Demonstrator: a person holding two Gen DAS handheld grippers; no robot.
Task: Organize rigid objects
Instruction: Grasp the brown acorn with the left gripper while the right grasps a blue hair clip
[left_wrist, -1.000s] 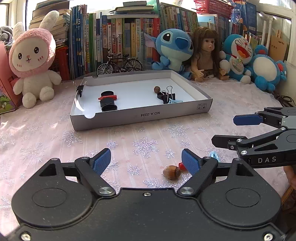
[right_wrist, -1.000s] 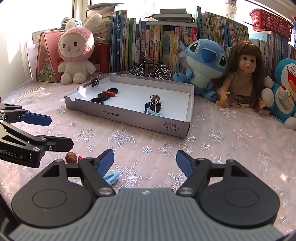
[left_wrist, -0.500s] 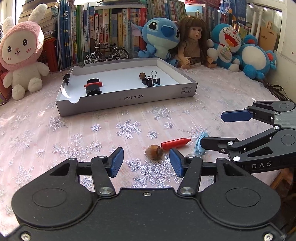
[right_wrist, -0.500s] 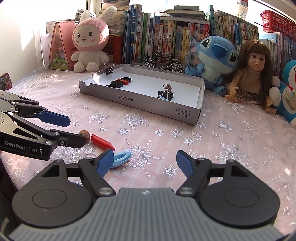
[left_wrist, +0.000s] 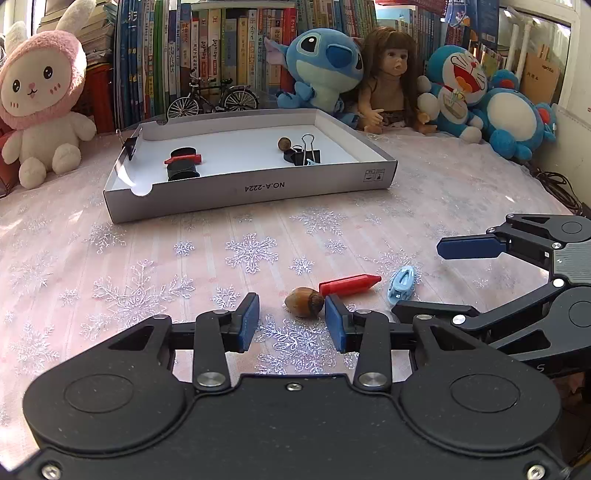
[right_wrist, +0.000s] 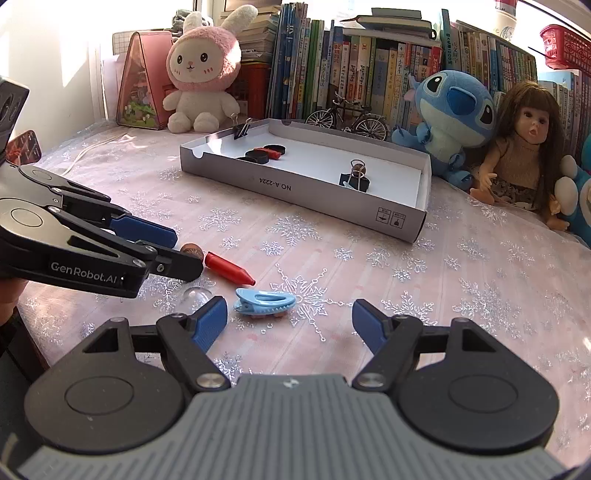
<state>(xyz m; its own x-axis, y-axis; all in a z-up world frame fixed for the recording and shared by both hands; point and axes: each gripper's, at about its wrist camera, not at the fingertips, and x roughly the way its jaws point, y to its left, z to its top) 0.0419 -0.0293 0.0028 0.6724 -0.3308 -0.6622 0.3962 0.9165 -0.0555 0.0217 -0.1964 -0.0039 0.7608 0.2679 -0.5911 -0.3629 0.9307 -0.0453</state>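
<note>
Blue-padded left gripper (left_wrist: 291, 319), lower centre of its own view: jaws parted, nothing held, a brown acorn (left_wrist: 304, 302) lying between the tips, close to the right pad. Right gripper (right_wrist: 290, 322), lower centre of the right wrist view: jaws spread wide, nothing held, a pale blue hair clip (right_wrist: 264, 302) on the cloth just ahead of its left finger. Red crayon (left_wrist: 349, 284), mid-frame, lying flat, its blunt end touching or nearly touching the acorn, its point toward the clip. Clear dome-shaped piece (right_wrist: 198, 295), left of the clip; what it is cannot be told. Pink snowflake tablecloth (left_wrist: 155, 258) beneath everything. Grey cardboard tray (left_wrist: 258, 187), upper middle, holding black discs (left_wrist: 183, 168) with a second red crayon (left_wrist: 183, 159) at left and a black binder clip (left_wrist: 303, 154) beside a second acorn (left_wrist: 284, 143) at right.
</note>
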